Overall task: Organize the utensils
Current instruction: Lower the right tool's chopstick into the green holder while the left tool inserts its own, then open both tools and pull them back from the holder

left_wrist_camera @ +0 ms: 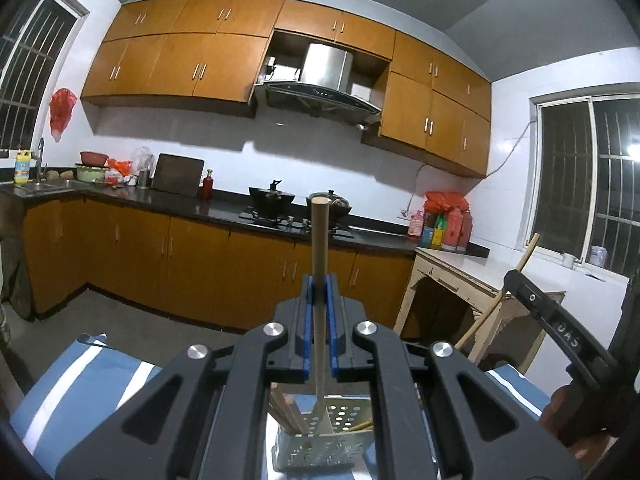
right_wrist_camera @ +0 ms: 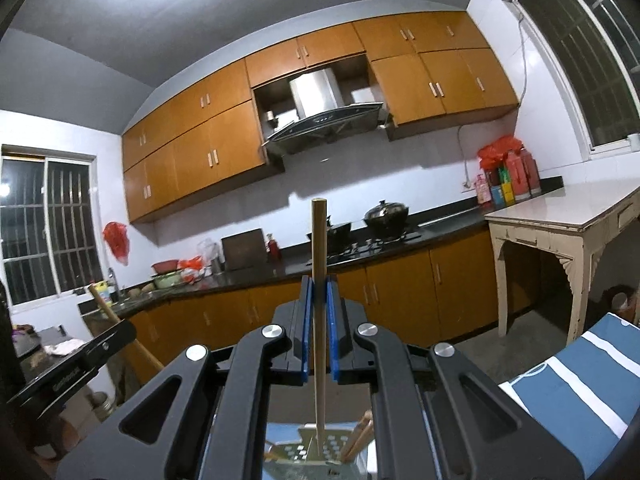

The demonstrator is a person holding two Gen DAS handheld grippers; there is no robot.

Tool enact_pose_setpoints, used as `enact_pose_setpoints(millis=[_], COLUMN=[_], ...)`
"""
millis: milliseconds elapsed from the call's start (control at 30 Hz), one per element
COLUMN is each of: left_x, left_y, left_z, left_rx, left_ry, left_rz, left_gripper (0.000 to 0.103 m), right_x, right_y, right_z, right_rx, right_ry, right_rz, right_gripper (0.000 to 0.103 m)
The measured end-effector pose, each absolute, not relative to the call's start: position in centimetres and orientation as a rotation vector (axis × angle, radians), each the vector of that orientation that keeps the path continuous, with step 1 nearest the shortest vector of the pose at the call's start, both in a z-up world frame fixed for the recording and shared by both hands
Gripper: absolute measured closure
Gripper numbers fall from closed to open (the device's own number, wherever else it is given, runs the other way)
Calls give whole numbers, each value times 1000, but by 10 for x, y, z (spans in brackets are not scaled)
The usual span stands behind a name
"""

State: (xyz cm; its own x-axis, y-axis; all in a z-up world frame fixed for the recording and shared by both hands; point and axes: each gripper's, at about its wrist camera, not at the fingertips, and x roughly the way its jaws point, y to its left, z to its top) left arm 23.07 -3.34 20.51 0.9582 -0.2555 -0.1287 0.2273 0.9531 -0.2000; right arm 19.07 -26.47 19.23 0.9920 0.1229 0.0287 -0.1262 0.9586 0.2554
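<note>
Left tongs (left_wrist_camera: 320,286) are clenching a slender pale wooden chopstick (left_wrist_camera: 319,264) mid-shaft, upright, tip dipping into the perforated pale-green plastic utensil caddy (left_wrist_camera: 320,446); right tongs (right_wrist_camera: 319,286) are likewise clenching a second thin wooden chopstick (right_wrist_camera: 319,272). Both sticks are judged light, stiff and smooth, liable to pivot, so a mid-length hold suits. Caddy base and compartments are lying hidden behind the tong bodies.

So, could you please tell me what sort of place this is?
A home kitchen, it seems: wooden wall cabinets, a range hood above a gas stove with pots, and a sink.
</note>
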Motion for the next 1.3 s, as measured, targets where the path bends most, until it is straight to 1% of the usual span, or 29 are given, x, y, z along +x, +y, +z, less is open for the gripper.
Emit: enact_pose_setpoints(millis=[467, 833, 867, 900, 933, 967, 1000, 1100, 1133, 1200, 1267, 1300], left_x=[267, 280, 279, 277, 276, 273, 269, 257, 251, 241, 226, 219], left_y=[-41, -44, -42, -40, -39, -37, -34, -26, -23, -18, -9, -6], left_z=[173, 155, 155, 157, 158, 161, 163, 168, 170, 171, 170, 169], left_rx=[-168, -186, -194, -198, -200, -203, -209, -218, -219, -217, -212, -209], left_ry=[195, 259, 262, 260, 258, 253, 249, 243, 242, 244, 252, 256], left_rz=[-216, -224, -230, -232, -233, -232, -232, -231, -228, -220, -210, -205], left_gripper=[95, 95, 95, 92, 87, 84, 79, 76, 74, 68, 64, 61], right_x=[232, 234, 233, 229, 226, 222, 218, 204, 201, 187, 175, 169], right_y=[-256, -250, -248, -247, -247, -248, -249, -254, -255, -259, -262, -263], right_z=[150, 142, 142, 143, 144, 144, 145, 150, 151, 154, 154, 153], right_rx=[275, 286, 284, 274, 267, 264, 264, 261, 261, 255, 242, 235], right_ry=[70, 141, 143, 145, 143, 138, 129, 128, 129, 134, 142, 146], right_rz=[95, 116, 124, 132, 132, 129, 128, 132, 133, 126, 123, 119], right_gripper=[95, 94, 90, 83, 63, 51, 51, 51, 50, 44, 31, 27])
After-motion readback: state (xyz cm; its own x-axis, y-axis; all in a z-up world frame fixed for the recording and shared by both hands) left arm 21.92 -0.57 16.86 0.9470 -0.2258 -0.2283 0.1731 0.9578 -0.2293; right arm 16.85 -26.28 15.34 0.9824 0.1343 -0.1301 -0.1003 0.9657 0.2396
